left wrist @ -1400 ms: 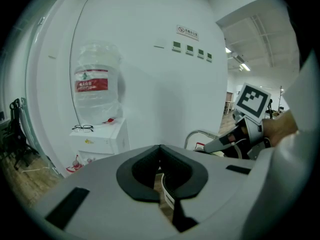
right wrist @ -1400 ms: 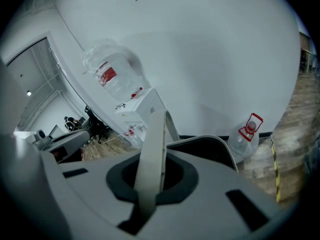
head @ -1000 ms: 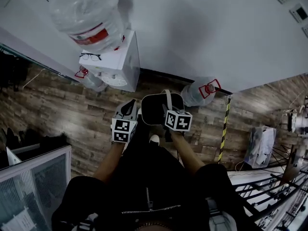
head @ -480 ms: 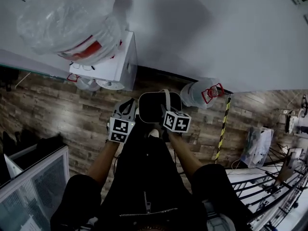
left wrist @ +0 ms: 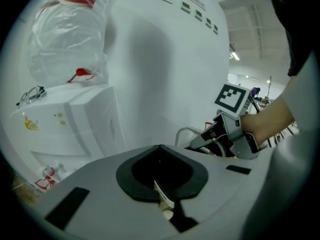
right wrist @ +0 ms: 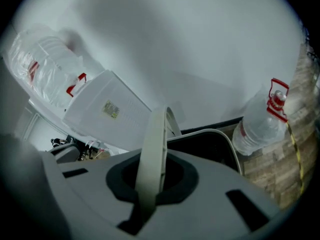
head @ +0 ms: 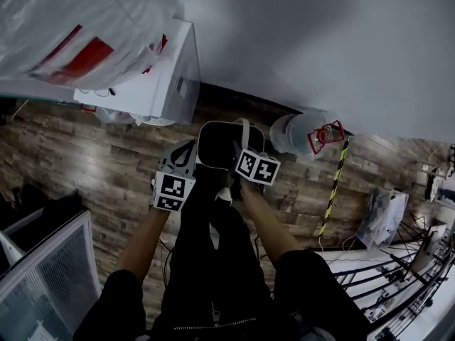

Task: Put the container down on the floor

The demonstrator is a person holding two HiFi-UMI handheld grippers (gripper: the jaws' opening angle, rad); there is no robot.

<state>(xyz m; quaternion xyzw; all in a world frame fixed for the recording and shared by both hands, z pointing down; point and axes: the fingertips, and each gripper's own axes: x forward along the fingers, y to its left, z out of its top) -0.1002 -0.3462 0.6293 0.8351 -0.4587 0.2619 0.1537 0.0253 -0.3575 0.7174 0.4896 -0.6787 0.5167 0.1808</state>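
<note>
The container [head: 222, 142] is a dark bin with a pale rim and a pale arched handle [head: 245, 135]; it hangs over the wooden floor near the wall. My right gripper [head: 245, 155] is shut on that handle, which runs straight up between its jaws in the right gripper view [right wrist: 152, 149], with the bin's rim [right wrist: 220, 132] behind. My left gripper [head: 181, 163] hangs close against the bin's left side. In the left gripper view a small pale piece sits in its jaw opening [left wrist: 162, 196]; whether it grips anything is unclear. The right gripper [left wrist: 227, 129] shows there too.
A white water dispenser [head: 160, 77] stands against the wall at left, carrying a large plastic-wrapped bottle [head: 71, 27]. A second water bottle [head: 306, 133] lies on the floor right of the bin. A yellow-black striped strip [head: 334, 183], a bag [head: 384, 215] and a glass cabinet [head: 43, 261] surround me.
The person has leaned forward toward the dispenser, which now looms larger. Both grippers and the bin have shifted slightly toward the wall. The right grip on the handle is unchanged.
</note>
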